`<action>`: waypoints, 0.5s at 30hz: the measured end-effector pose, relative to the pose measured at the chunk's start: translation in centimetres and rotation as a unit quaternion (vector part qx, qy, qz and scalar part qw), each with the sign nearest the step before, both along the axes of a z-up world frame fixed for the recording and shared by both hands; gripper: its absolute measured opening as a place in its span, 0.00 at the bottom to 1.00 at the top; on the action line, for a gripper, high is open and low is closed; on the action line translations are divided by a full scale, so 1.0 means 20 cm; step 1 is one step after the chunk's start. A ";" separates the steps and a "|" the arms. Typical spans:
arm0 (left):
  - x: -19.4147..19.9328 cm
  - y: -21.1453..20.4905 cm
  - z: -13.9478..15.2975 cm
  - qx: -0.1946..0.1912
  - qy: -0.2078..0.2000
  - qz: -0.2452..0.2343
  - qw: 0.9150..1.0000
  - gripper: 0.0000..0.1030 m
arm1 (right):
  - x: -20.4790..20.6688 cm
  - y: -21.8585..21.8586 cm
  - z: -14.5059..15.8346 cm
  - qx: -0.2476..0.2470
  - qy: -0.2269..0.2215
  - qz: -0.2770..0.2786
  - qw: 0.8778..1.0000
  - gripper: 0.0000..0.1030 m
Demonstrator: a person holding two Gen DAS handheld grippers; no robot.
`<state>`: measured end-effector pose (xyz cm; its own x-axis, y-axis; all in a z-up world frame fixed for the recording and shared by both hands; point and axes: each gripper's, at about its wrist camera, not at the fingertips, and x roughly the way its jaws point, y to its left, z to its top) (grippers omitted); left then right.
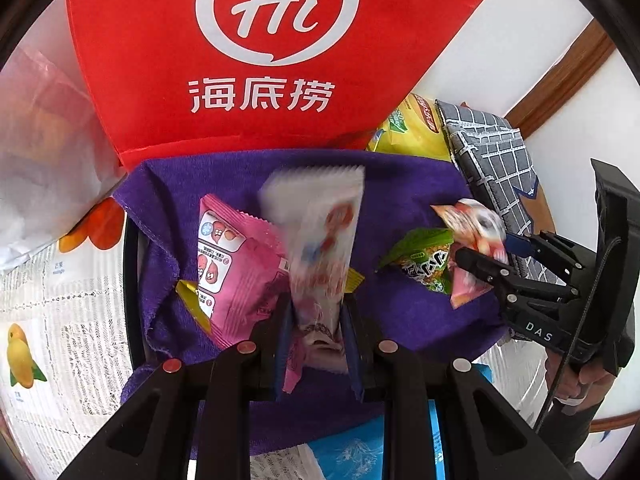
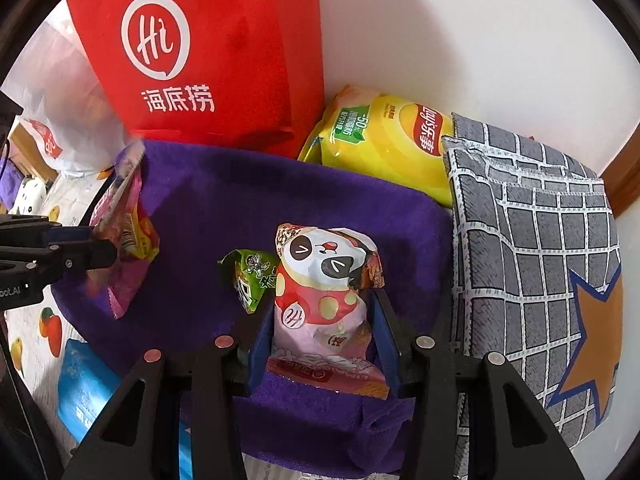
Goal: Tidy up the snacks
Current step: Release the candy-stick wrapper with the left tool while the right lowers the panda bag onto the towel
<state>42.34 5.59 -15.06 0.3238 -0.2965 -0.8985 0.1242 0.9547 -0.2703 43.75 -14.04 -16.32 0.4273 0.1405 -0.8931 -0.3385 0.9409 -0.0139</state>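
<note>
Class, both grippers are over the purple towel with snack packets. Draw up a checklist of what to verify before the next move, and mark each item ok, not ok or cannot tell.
1. Left gripper shut on the white-pink packet: ok.
2. Right gripper shut on the panda packet: ok.
3. White-pink packet lifted off the purple towel: cannot tell, it is blurred.
4. Green packet clear of the right gripper: not ok, it lies against the near finger.
5. Pink packet apart from the held one: cannot tell, they overlap.
6. Red bag open for snacks: cannot tell.
</note>
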 end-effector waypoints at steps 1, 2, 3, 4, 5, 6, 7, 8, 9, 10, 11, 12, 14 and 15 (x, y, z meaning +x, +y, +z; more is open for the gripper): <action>0.00 -0.01 0.00 -0.001 0.000 0.000 1.000 0.22 | 0.00 0.00 -0.01 -0.002 0.002 0.001 1.000 0.47; 0.00 -0.01 0.00 0.001 -0.001 -0.001 1.000 0.22 | 0.00 0.01 -0.02 -0.005 0.004 0.003 1.000 0.49; 0.00 -0.01 0.00 0.002 -0.001 -0.001 1.000 0.22 | 0.00 0.01 -0.02 -0.007 0.004 0.004 1.000 0.50; 0.00 -0.01 0.00 0.004 -0.002 -0.002 1.000 0.22 | 0.00 0.02 -0.03 -0.011 0.005 0.005 1.000 0.51; 0.00 -0.01 0.00 0.005 -0.001 -0.002 1.000 0.22 | 0.00 0.03 -0.03 -0.014 0.005 0.007 1.000 0.52; 0.00 -0.01 0.00 0.005 -0.001 -0.003 1.000 0.22 | 0.00 0.04 -0.03 -0.016 0.004 0.009 1.000 0.54; 0.00 -0.01 0.00 0.005 -0.001 -0.004 1.000 0.22 | 0.00 0.05 -0.03 -0.017 0.004 0.011 1.000 0.55; 0.00 -0.02 0.00 0.004 -0.002 -0.006 1.000 0.25 | 0.00 0.05 -0.03 -0.017 0.005 0.013 1.000 0.59; 0.00 -0.02 0.01 0.002 -0.003 -0.007 1.000 0.31 | 0.00 0.06 -0.03 -0.017 0.005 0.015 1.000 0.62; 0.00 -0.02 0.02 0.002 -0.009 -0.010 1.000 0.35 | 0.00 0.06 -0.02 -0.018 0.002 0.015 1.000 0.63; -0.01 -0.03 0.03 0.003 -0.015 -0.011 1.000 0.44 | -0.01 0.06 -0.01 -0.019 -0.003 0.014 1.000 0.65; -0.01 -0.03 0.05 0.006 -0.024 -0.011 1.000 0.52 | -0.01 0.07 0.00 -0.020 -0.009 0.011 1.000 0.68; -0.02 -0.03 0.08 0.005 -0.037 -0.012 0.999 0.54 | -0.01 0.06 0.02 -0.018 -0.022 0.008 1.000 0.70; -0.02 -0.03 0.09 0.003 -0.040 -0.014 0.999 0.55 | -0.02 0.06 0.04 -0.016 -0.028 0.006 0.999 0.70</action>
